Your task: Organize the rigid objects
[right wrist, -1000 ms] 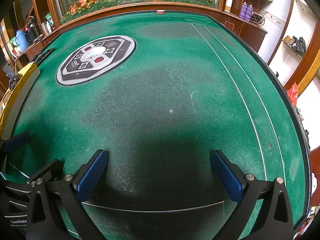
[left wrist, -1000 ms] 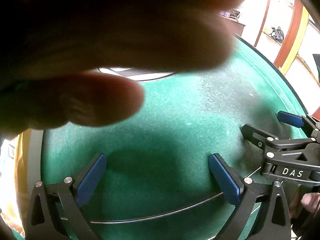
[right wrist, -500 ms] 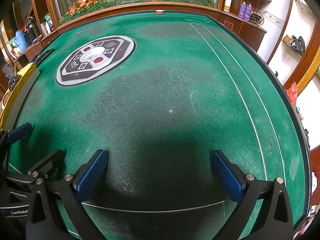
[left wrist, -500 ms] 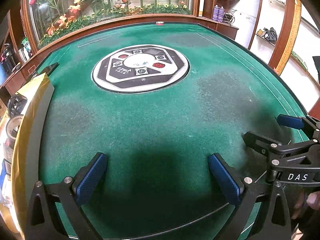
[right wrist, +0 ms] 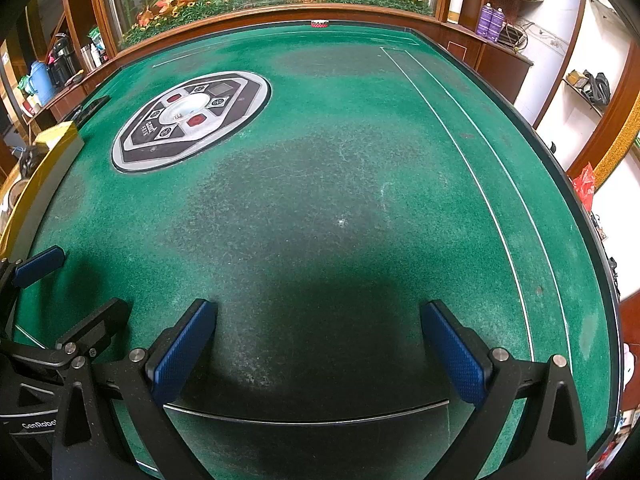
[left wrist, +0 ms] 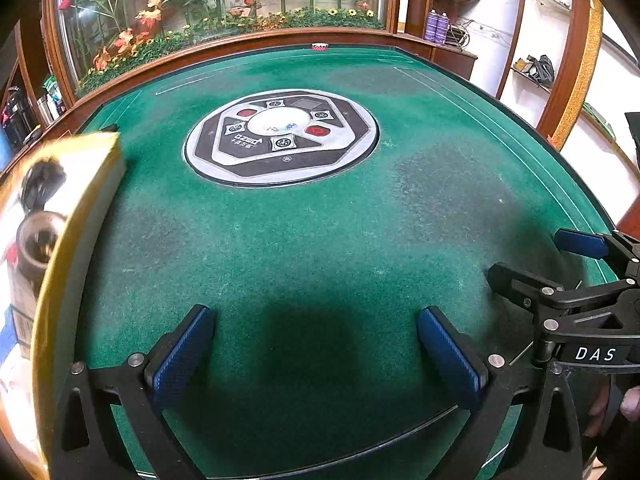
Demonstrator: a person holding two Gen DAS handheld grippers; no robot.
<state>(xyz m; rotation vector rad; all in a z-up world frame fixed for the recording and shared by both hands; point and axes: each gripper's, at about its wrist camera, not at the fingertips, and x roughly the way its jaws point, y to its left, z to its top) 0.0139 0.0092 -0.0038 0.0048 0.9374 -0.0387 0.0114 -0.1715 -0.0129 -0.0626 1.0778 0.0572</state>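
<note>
Gaping wide and empty, both tongs [left wrist: 316, 344] [right wrist: 318, 344] over green table [right wrist: 340, 160]

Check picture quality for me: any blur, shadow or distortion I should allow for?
Left wrist view: the yellow box at the left edge is smeared, a dark shadow lies between the left gripper fingers. Right wrist view: sharp, similar shadow ahead of the right gripper; fisheye bows the green table edges.

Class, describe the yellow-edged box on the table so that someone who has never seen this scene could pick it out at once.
Start at the big green felt table with the round grey-and-black control panel in its middle. Look to the table's left edge, left of that panel: the yellow-edged box sits there. It is the only yellow thing on the felt, holding dark roundish items too blurred to name.
</note>
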